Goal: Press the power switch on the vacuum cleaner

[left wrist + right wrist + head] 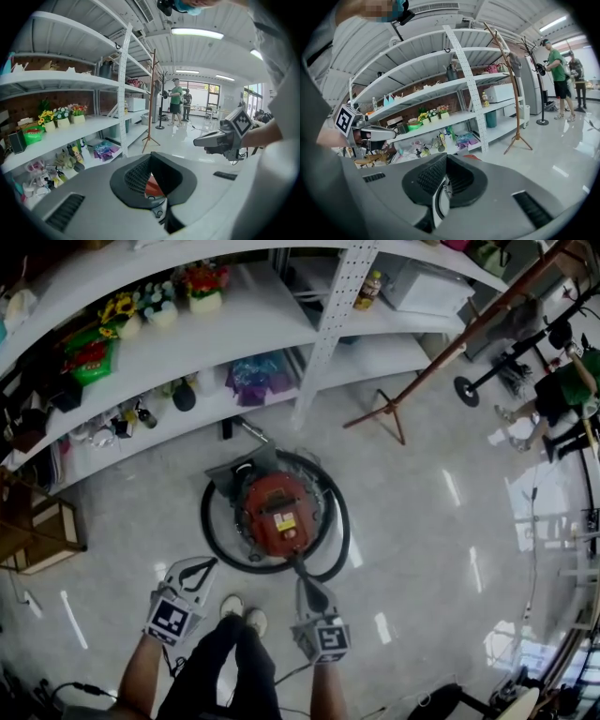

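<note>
A person stands on a glossy floor (pixel 422 521), white shoes (pixel 243 612) side by side, a gripper in each hand. The left gripper (pixel 208 564) and the right gripper (pixel 304 583) each have their fingertips pressed together with nothing between them. Just ahead of the shoes sits the vacuum cleaner (pixel 279 507), a round red canister on a grey base with a yellow label (pixel 287 521) on top and a black hose (pixel 208 521) coiled in a ring around it; its power switch cannot be picked out. From above, the right gripper's fingers point at the canister's near edge, over the hose, while the left gripper's hang off to the left, outside the ring. Beyond stand white shelves (pixel 244 352) with potted flowers (pixel 202 287) and a wooden coat stand (pixel 441 357)
</note>
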### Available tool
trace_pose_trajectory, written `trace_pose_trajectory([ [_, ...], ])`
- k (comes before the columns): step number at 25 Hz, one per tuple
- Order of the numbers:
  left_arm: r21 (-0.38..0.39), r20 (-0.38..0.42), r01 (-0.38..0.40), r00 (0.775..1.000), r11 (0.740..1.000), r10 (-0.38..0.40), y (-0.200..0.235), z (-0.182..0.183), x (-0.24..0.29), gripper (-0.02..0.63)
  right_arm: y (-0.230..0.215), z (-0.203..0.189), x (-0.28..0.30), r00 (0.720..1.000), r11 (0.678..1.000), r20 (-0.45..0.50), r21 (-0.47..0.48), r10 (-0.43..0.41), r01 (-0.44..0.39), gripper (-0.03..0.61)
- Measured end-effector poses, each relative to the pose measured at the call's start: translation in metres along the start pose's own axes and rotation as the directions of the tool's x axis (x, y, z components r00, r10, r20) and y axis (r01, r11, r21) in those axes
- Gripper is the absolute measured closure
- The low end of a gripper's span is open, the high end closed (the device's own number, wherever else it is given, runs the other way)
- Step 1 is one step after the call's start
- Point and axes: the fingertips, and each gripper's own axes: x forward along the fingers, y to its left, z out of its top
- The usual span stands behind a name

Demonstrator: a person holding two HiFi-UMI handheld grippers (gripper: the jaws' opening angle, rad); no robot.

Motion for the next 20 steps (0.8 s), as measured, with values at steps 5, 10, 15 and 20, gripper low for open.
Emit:
trace_pose_trajectory([
  [5, -0.025, -0.009, -0.006, 1.0, 1.0, 0.006, 0.006, -0.021, 0.016, 0.621, -0.011, -0.022, 0.021, 1.0, 1.0, -0.017, 0.013, 0.001, 0.0, 0.566],
  [10, -0.029, -0.024, -0.004, 1.0, 1.0, 0.003, 0.01, -0.045, 0.031, 0.621, -0.021, -0.042, 0.041, 1.0, 1.0, -0.024, 0.016, 0.01, -0.01, 0.566],
  [15, -0.042, -0.02, 0.0, 1.0, 0.999, -0.001, 0.014, -0.06, 0.046, 0.621, -0.031, -0.062, 0.06, 0.999, 1.0, -0.034, 0.015, 0.014, -0.013, 0.566],
  [20, -0.054, -0.018, 0.0, 1.0, 0.999, -0.001, 0.018, -0.077, 0.059, 0.621, -0.04, -0.078, 0.08, 0.999, 1.0, -0.041, 0.019, 0.015, -0.014, 0.566],
])
